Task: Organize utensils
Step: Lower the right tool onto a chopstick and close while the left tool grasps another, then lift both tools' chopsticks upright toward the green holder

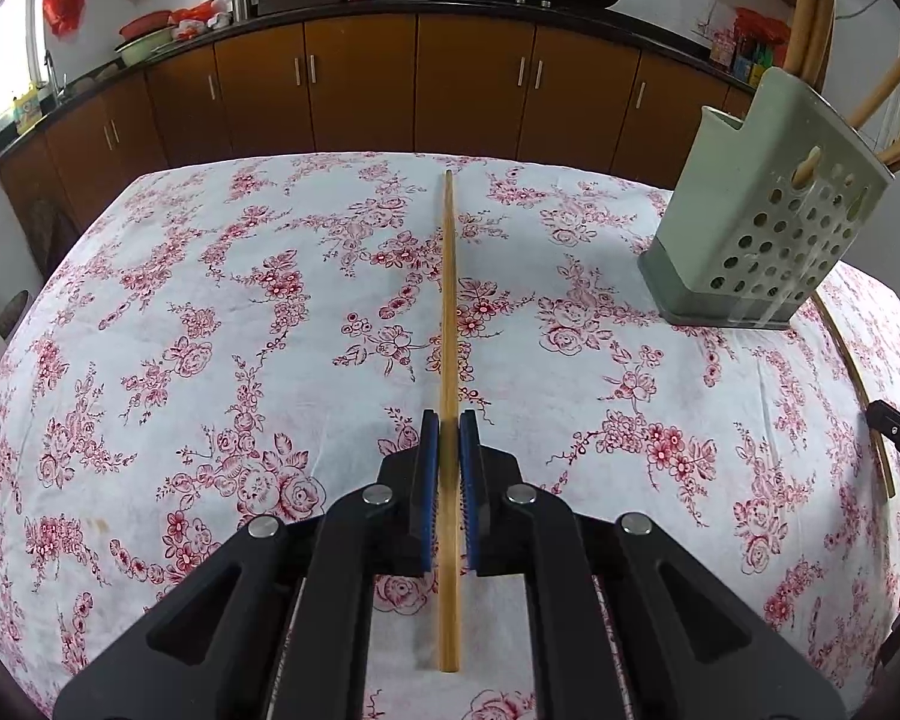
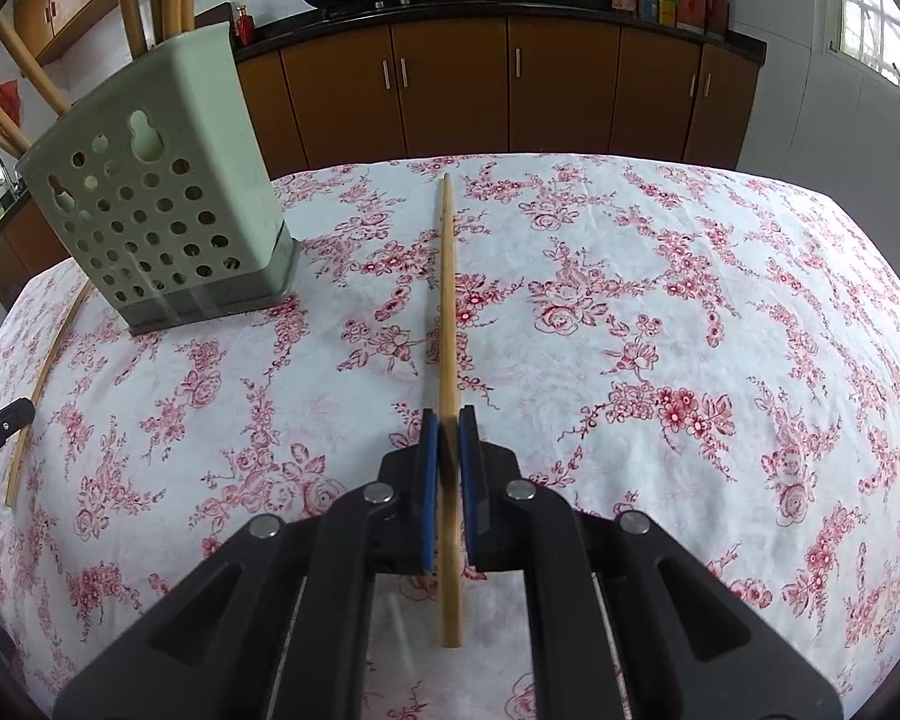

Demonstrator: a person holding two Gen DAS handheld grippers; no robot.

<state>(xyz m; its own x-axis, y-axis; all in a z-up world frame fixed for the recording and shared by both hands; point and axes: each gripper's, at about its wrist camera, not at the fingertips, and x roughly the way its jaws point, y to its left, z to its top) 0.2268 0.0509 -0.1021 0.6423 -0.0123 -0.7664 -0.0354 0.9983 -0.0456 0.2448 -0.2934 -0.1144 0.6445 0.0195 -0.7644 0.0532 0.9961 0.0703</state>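
My left gripper (image 1: pixel 449 420) is shut on a wooden chopstick (image 1: pixel 448 300) that points straight ahead over the floral tablecloth. My right gripper (image 2: pixel 448 417) is shut on another wooden chopstick (image 2: pixel 447 300), also pointing ahead. A pale green perforated utensil holder (image 1: pixel 768 210) with several chopsticks in it stands to the right in the left wrist view and to the left in the right wrist view (image 2: pixel 162 192). Each gripper's tip shows at the edge of the other's view.
The table wears a white cloth with red flowers (image 1: pixel 210 330). A loose chopstick (image 2: pixel 45 384) lies on the cloth beside the holder. Brown kitchen cabinets (image 1: pixel 360 90) and a counter with woks stand beyond the table.
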